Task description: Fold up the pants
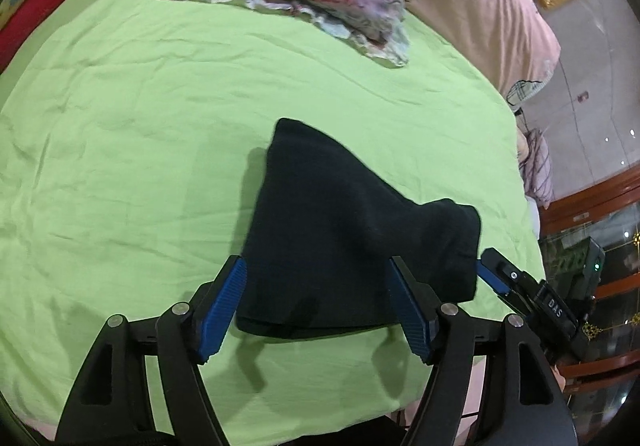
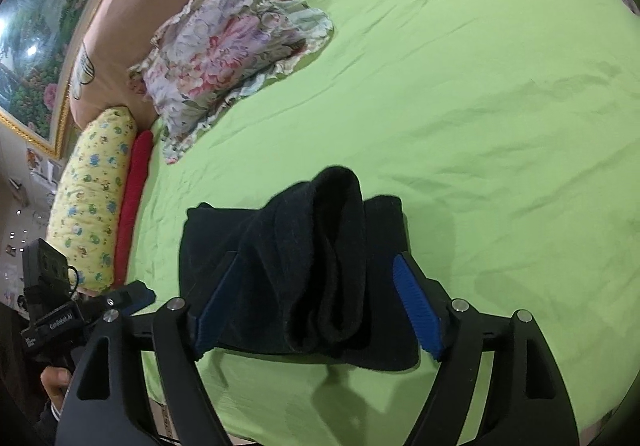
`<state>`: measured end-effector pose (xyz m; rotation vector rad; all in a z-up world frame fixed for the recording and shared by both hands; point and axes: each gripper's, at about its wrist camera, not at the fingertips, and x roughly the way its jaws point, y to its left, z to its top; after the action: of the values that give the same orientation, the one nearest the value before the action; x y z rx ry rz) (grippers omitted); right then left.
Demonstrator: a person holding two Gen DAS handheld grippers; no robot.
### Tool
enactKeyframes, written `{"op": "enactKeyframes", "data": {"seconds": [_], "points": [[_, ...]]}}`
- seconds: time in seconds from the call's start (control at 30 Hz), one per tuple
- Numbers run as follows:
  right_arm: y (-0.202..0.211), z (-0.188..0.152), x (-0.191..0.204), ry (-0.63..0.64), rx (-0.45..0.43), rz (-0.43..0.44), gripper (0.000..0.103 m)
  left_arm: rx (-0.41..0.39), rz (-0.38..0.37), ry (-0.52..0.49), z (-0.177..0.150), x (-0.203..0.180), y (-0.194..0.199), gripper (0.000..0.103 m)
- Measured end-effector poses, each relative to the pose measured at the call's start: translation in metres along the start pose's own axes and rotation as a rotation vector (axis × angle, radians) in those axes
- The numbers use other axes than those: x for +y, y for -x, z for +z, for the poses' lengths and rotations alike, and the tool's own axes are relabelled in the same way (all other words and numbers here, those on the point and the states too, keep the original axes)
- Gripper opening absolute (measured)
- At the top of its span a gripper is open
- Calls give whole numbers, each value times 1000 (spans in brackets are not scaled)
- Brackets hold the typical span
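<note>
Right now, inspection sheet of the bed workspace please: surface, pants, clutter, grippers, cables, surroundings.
Surface: green sheet, wrinkled.
Job's things: black pants folded into a compact bundle near the front edge; top layer bunched, not flat.
Clutter: floral pillow, yellow bolster, red cloth, pink quilt, all far from the pants.
Grippers: left gripper open, right gripper open, both over the bundle; contact unclear.
Cables: thin black lead by the left gripper's box.
Surroundings: gold-framed painting, wooden cabinet.
</note>
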<state>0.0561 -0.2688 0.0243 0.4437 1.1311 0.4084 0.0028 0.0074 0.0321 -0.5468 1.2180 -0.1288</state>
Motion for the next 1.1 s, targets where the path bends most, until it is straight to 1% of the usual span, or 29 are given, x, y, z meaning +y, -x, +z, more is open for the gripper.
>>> {"op": "enactKeyframes", "data": {"seconds": [0.17, 0.37, 0.63, 0.73, 0.9, 0.93, 0.97, 1.07, 1.1], "points": [[-4, -7, 3, -3, 7, -16, 79, 18, 8, 5, 3, 7, -7, 73], [-11, -9, 0, -32, 17, -66, 80, 48, 0, -5, 7, 7, -19, 73], [-20, -9, -11, -93, 37, -63, 80, 80, 11, -26, 14, 2, -39, 73], [-23, -10, -9, -88, 39, -67, 82, 99, 22, -25, 15, 3, -50, 73], [-30, -13, -14, -81, 56, -87, 81, 130, 25, -7, 17, 8, -66, 73], [-32, -14, -17, -92, 60, -79, 80, 136, 24, -6, 17, 9, -69, 73], [-33, -15, -22, -110, 62, -68, 74, 142, 24, -6, 17, 10, -72, 73], [-34, -20, -41, -182, 61, -28, 63, 151, 27, -9, 17, 10, -79, 74], [-34, -22, -47, -196, 58, -8, 63, 154, 29, -6, 17, 11, -82, 74]]}}
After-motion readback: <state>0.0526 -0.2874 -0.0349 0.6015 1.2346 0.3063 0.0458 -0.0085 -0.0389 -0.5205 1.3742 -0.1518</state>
